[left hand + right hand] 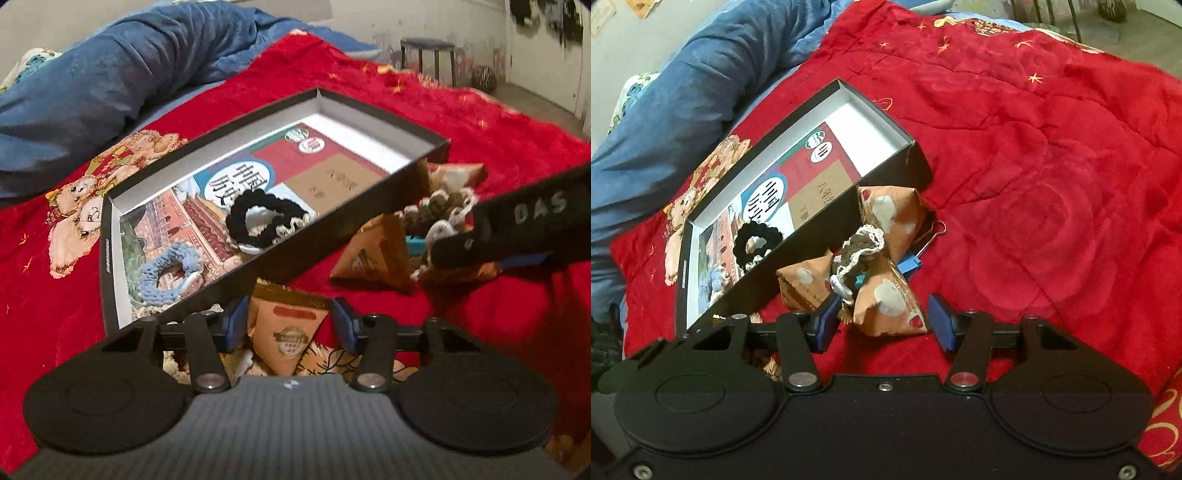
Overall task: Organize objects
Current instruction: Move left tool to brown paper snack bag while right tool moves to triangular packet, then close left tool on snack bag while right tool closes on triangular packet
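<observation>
Red quilt [1034, 147] | your right gripper [882, 317] spread over near packet [890, 302] | left gripper [288, 325] spread | brown scrunchie [860, 247] may snag, drag along.

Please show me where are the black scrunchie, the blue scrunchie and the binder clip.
black scrunchie [258, 221]: left wrist view, on its black ring.
blue scrunchie [162, 275]: left wrist view, on its knitted ring.
binder clip [911, 264]: right wrist view, on its blue body.
</observation>
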The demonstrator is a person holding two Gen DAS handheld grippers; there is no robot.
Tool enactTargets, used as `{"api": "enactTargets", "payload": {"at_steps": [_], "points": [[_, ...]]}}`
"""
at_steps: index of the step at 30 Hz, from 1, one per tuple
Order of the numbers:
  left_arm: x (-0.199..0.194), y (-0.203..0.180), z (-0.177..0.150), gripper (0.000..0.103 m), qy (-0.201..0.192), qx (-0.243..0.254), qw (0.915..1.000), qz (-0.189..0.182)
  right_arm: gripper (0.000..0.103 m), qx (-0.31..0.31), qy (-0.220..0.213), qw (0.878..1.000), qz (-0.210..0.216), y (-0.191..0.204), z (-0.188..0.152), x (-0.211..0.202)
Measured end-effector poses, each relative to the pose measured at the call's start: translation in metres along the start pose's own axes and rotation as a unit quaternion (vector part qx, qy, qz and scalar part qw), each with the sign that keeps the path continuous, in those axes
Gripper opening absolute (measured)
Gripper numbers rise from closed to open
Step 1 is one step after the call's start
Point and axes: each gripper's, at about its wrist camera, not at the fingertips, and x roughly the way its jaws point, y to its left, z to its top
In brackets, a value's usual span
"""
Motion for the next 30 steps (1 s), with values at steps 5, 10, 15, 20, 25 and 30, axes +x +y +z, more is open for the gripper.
{"api": "enactTargets", "payload": {"at_steps": [5,10,15,20,25,30], "points": [[0.009,-0.002,0.001,0.048,0.006,0.002,0.9999,0.008,0.051,0.010,-0.001,1.000,0.004,-0.003,0.001,0.002],[0.007,-0.004,0.001,0.043,0.006,-0.006,0.9998,0.018,0.047,0.010,-0.001,1.000,-0.003,-0.001,0.000,0.000],[0.006,-0.010,0.001,0.041,-0.009,0.007,0.9996,0.024,0.044,0.010,-0.002,1.000,-0.007,0.000,-0.001,-0.001],[-0.009,-0.005,0.000,0.041,-0.027,-0.011,0.9994,0.018,0.043,0.004,-0.011,1.000,-0.018,0.004,-0.006,-0.005],[-0.037,-0.007,-0.005,0.041,-0.057,-0.010,0.9982,0.012,0.040,0.009,-0.014,1.000,-0.013,0.001,-0.012,-0.016],[-0.055,-0.010,-0.014,0.040,-0.060,-0.051,0.9969,0.001,0.036,0.014,-0.026,1.000,-0.007,-0.001,-0.014,-0.028]]}}
